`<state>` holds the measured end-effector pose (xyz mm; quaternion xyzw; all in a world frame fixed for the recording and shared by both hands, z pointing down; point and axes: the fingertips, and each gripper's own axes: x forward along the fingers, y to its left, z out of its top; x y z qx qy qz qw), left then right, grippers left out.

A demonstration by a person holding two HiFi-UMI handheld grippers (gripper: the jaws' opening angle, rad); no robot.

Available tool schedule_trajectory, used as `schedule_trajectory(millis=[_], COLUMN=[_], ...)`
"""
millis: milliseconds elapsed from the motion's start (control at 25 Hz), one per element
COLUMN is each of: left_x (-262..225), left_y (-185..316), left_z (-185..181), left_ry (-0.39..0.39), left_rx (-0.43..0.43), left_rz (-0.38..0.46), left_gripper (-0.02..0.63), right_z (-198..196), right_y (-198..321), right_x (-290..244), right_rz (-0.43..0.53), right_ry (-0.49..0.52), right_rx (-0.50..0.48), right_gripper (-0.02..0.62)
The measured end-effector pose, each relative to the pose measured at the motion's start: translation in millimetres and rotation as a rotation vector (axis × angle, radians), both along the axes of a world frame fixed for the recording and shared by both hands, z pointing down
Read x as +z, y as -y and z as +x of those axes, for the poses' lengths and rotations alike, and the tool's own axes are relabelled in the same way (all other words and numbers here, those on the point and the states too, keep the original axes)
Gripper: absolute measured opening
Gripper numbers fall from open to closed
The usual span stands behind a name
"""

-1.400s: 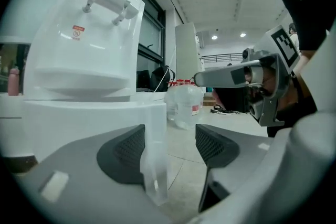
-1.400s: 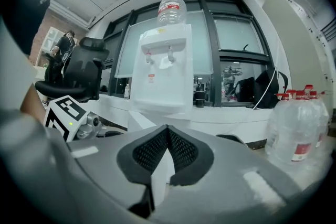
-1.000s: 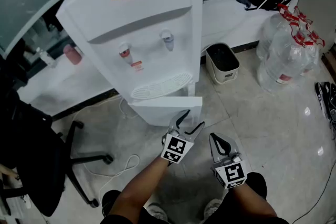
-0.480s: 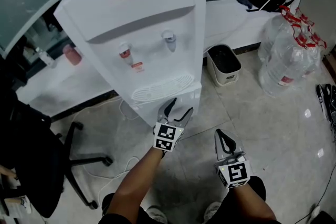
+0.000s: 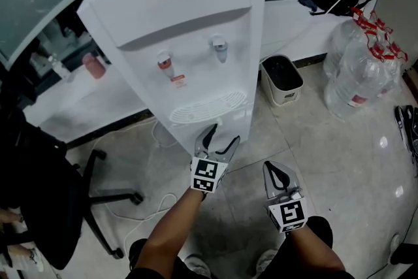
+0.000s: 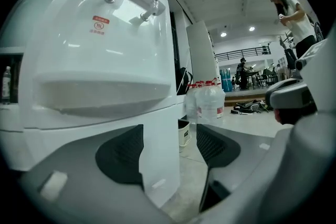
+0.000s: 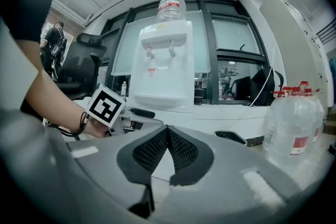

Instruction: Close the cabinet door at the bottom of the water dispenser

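The water dispenser stands upright, and its cabinet door sits closed against the lower front, directly below the drip grille. The left gripper is at the foot of the dispenser, its jaws spread and opening, with the door's corner between them but not clamped. The right gripper hangs to the right of the dispenser, clear of it, its jaws pressed together on nothing.

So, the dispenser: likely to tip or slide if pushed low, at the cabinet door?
Probably won't tip: the dispenser is tall but broad, and a low push gives little leverage. The bottle on top could make it top-heavy; its fill can't be told. It may slide slightly, since the floor is glossy tile.
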<state>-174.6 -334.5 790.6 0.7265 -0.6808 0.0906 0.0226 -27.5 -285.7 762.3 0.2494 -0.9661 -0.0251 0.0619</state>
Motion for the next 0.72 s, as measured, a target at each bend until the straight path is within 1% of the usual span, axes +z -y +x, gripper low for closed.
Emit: schedule_trajectory(millis=[240, 400, 520, 600, 720], left_x=[-15.7, -27.3, -37.5, -44.6, -61.7], left_y=[-24.4, -44.0, -60.8, -73.5, -88.7], left_z=[26.6, 39.2, 46.9, 51.0, 52.0], left_ry=[0.006, -0.012, -0.019, -0.028, -0.028], left_rx=[0.021, 0.013, 0.027, 0.027, 0.016], left_rz=[0.048, 0.086, 0.121, 0.139, 0.168], left_gripper=[0.325, 0.294, 0.261, 0.237, 0.170], right_z=[-4.4, -2.9, -3.7, -5.9, -15.2], right_y=[-3.8, -5.9, -9.7, -14.0, -24.2], right_x=[2.0, -6.6, -17.6, -21.2, -32.0], right_rz=[-0.004, 0.013, 0.038, 0.022, -0.016], right_ry=[-0.004, 0.006, 0.026, 0.036, 0.006], right_rx=[0.001, 0.002, -0.001, 0.000, -0.008], right_gripper=[0.005, 0.005, 0.005, 0.005, 0.005])
